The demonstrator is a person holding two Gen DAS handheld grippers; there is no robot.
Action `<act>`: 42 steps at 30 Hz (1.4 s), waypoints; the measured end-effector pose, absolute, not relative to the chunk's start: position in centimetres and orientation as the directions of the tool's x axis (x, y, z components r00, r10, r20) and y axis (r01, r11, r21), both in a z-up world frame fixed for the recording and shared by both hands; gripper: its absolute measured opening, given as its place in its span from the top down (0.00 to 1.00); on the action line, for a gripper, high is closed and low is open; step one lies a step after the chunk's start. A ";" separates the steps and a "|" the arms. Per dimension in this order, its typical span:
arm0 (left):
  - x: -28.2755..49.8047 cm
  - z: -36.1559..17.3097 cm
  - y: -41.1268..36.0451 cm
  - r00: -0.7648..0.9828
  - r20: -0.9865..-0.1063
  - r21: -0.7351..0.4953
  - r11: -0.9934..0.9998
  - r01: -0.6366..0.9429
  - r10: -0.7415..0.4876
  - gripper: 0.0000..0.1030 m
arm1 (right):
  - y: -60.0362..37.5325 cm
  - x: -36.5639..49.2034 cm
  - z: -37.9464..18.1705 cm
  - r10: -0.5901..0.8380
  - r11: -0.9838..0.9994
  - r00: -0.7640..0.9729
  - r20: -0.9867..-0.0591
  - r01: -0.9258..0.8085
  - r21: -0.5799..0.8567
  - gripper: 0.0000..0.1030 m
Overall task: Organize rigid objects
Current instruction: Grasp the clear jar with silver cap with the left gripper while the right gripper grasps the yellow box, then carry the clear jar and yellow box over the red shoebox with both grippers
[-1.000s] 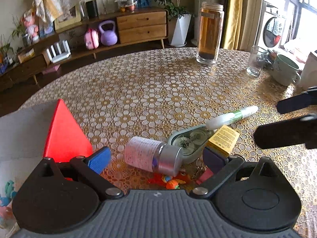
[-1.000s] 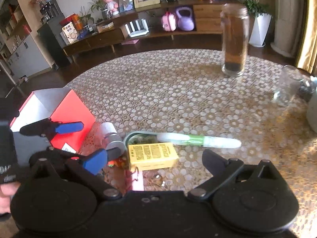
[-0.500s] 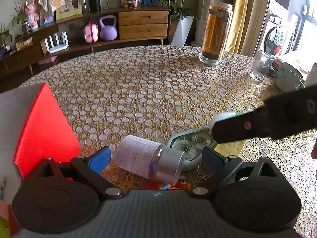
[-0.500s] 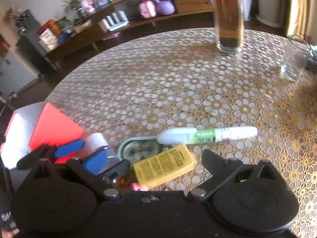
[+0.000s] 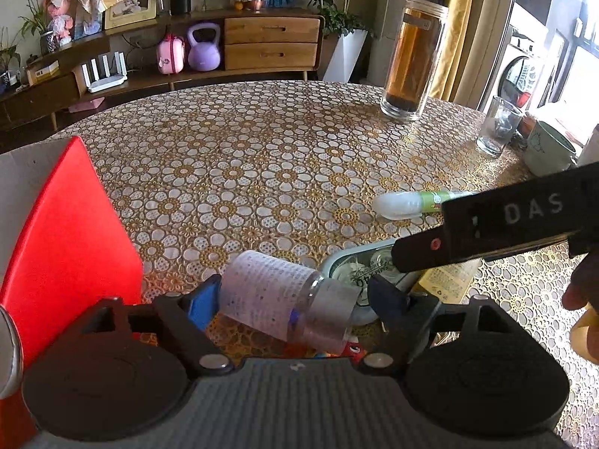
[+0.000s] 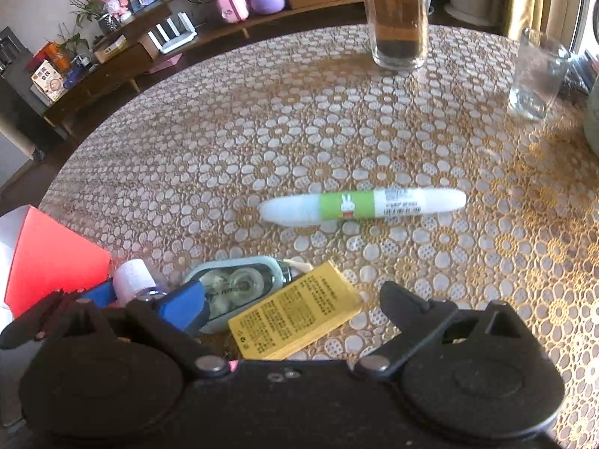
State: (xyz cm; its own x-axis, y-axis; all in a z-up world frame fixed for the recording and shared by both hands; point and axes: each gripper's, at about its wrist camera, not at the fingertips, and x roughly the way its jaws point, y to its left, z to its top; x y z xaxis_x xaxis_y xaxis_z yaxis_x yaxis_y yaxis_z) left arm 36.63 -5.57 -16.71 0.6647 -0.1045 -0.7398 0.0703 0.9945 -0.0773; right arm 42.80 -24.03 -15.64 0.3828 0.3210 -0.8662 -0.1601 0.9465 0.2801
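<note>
A small clear bottle with a white label and silver cap (image 5: 284, 303) lies on its side between the fingers of my open left gripper (image 5: 295, 299); whether the pads touch it is unclear. It also shows in the right wrist view (image 6: 133, 280). My right gripper (image 6: 288, 307) is open, straddling a yellow box (image 6: 295, 318). A pale green correction-tape dispenser (image 6: 236, 284) lies left of the box. A white and green pen (image 6: 363, 205) lies beyond. A red and white box (image 5: 63, 239) stands at left.
A tall amber glass jar (image 5: 411, 56), an empty drinking glass (image 5: 498, 127) and a pale green mug (image 5: 546, 149) stand at the table's far right. A small colourful toy (image 5: 348, 350) lies under the bottle. The round table has a floral lace cover (image 5: 262, 149).
My left gripper has moved forward around the bottle. My right gripper has come lower and forward over the yellow box, and its body now crosses the left wrist view.
</note>
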 end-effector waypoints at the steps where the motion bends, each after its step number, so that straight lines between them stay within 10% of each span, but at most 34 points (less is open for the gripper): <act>1: 36.6 -16.7 -5.6 0.668 -0.738 -0.068 0.995 0.072 -0.099 0.22 | -23.9 42.8 -15.8 0.320 0.947 0.377 -0.869 -0.160 0.279 0.04; 7: 36.4 -16.6 -5.9 0.675 -0.732 -0.051 0.995 0.083 -0.094 0.25 | -23.3 42.2 -16.2 0.274 0.960 0.381 -0.883 -0.159 0.229 0.25; 42: 28.4 -7.9 -5.8 0.720 -0.672 -0.073 0.984 0.165 -0.170 0.25 | -27.3 32.8 -7.1 0.308 0.944 0.474 -0.825 -0.257 0.205 0.26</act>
